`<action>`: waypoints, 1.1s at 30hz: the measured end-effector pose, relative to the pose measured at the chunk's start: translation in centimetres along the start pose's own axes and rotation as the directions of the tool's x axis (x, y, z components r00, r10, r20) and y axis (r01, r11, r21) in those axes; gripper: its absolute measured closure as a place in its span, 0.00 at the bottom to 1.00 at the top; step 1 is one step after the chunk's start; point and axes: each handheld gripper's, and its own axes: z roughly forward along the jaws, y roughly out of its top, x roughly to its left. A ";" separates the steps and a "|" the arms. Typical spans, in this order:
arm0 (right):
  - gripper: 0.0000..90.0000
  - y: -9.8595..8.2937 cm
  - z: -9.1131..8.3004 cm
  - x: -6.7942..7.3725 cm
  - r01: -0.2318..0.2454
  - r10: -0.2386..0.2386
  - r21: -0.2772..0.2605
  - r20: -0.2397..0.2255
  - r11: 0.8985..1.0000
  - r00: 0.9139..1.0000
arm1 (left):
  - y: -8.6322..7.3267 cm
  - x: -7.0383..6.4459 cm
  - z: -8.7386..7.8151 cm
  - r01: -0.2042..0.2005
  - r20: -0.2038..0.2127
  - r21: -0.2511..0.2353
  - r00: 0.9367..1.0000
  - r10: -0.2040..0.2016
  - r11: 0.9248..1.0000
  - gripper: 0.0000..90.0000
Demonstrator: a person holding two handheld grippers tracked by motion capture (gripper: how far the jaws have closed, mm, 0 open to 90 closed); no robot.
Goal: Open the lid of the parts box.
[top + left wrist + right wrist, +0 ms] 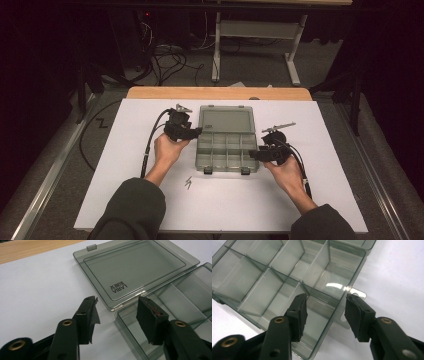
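White worktop (150, 200), a small black zigzag mark (188, 183) near the front, and the smoky plastic box (227, 150) sits mid-table, lid (135, 267) flat back, reading "AIRAJ" upside down. Left tongs (117, 307) gape wide over the box's hinge corner; right tongs (325, 305) spread wide, straddling its side wall, gripping nothing.

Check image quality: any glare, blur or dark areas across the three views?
High view: room beyond the table very dark, white sheet evenly lit. Right gripper view: glare patch on the organiser box wall, near jaws soft. Left gripper view: lid sharp, lettering readable, jaws slightly blurred.
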 end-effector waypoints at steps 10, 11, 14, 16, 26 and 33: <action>0.51 -0.4 -1.6 -0.2 0.003 -0.003 -0.097 0.006 0.995 1.000 | 0.1 -1.0 -1.8 -0.040 0.027 -0.023 0.999 0.040 0.999 0.47; 0.50 -0.6 -1.7 -0.2 0.007 -0.006 -0.109 0.005 0.994 1.000 | 0.1 -1.1 -2.0 -0.044 0.030 -0.026 0.999 0.045 0.999 0.46; 0.46 -1.0 -2.3 -0.2 0.017 -0.015 -0.149 0.015 0.989 1.000 | 0.1 -1.5 -2.7 -0.057 0.041 -0.036 0.997 0.059 0.998 0.44; 0.44 -1.1 -2.4 -0.3 0.022 -0.019 -0.154 0.017 0.988 1.000 | 0.0 -1.9 -3.4 -0.081 0.038 -0.037 0.996 0.082 0.996 0.43; 0.42 -2.0 -3.4 -0.4 0.050 -0.045 -0.209 0.027 0.977 0.999 | -1.4 -2.0 -5.6 -0.079 0.058 -0.089 0.995 0.084 0.993 0.42; 0.44 -2.8 -4.3 -0.4 0.060 -0.053 -0.223 0.036 0.973 0.998 | -2.7 -1.8 -7.0 -0.066 0.055 -0.122 0.996 0.073 0.990 0.40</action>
